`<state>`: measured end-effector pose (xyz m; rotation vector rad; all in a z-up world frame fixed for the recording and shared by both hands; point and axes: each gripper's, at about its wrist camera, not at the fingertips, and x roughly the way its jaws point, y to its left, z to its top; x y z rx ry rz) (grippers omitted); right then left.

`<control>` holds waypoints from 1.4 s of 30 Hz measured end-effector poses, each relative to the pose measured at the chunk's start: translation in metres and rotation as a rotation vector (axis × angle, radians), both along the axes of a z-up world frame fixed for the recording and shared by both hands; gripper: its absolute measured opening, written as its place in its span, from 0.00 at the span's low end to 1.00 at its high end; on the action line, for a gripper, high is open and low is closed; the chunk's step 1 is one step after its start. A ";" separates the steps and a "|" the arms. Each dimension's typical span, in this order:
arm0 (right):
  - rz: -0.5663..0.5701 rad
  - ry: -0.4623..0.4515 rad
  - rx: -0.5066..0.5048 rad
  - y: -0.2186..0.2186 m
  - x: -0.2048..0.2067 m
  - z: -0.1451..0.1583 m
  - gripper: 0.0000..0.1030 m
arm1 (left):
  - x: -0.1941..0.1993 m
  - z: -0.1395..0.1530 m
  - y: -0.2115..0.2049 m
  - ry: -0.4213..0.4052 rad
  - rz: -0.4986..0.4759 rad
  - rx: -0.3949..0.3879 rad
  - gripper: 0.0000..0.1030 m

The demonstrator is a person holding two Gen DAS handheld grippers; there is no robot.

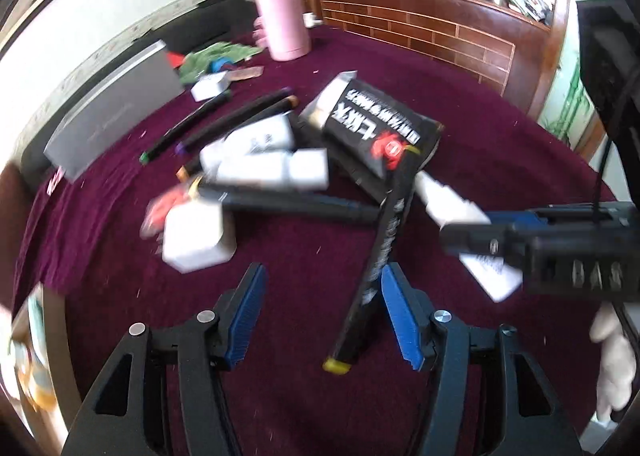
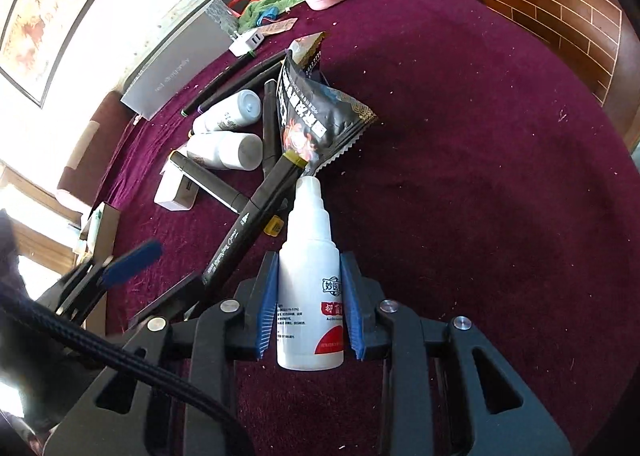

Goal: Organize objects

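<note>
I see a maroon cloth (image 2: 460,143) with a brick-patterned headboard (image 1: 420,27) behind. My right gripper (image 2: 308,308) clamps the white bottle (image 2: 310,296) just short of the black snack bag (image 2: 316,119). Only the left view shows my left gripper (image 1: 322,316) gaping around a black marker (image 1: 378,268).

A marker (image 2: 256,223) lies left of the bottle (image 2: 310,288), its end on the snack packet (image 2: 320,115).

left claw (image 1: 322,312): black frame | blue ribbed pads | silver screws
</note>
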<state>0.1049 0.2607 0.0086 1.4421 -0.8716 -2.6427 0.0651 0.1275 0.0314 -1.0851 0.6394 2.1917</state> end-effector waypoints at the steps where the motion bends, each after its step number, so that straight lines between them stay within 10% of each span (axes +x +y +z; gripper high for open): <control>1: 0.003 0.003 0.003 -0.001 0.000 0.000 0.27 | 0.000 -0.003 0.008 0.016 -0.003 -0.034 0.52; 6: 0.015 0.014 0.011 -0.003 0.000 0.000 0.27 | 0.010 -0.016 0.025 0.057 -0.061 -0.065 0.50; 9: 0.018 0.024 -0.001 0.000 0.001 -0.001 0.27 | 0.003 -0.013 0.020 -0.064 -0.046 0.003 0.11; 20: 0.029 0.032 0.024 -0.004 0.001 0.001 0.27 | 0.032 0.038 -0.085 -0.105 0.143 0.264 0.11; 25: 0.067 0.031 -0.113 -0.009 0.004 0.000 0.27 | 0.040 0.062 -0.139 -0.040 0.254 0.327 0.11; 42: 0.353 0.072 -0.202 -0.141 -0.014 0.028 0.27 | 0.060 0.075 -0.279 0.019 0.481 0.537 0.11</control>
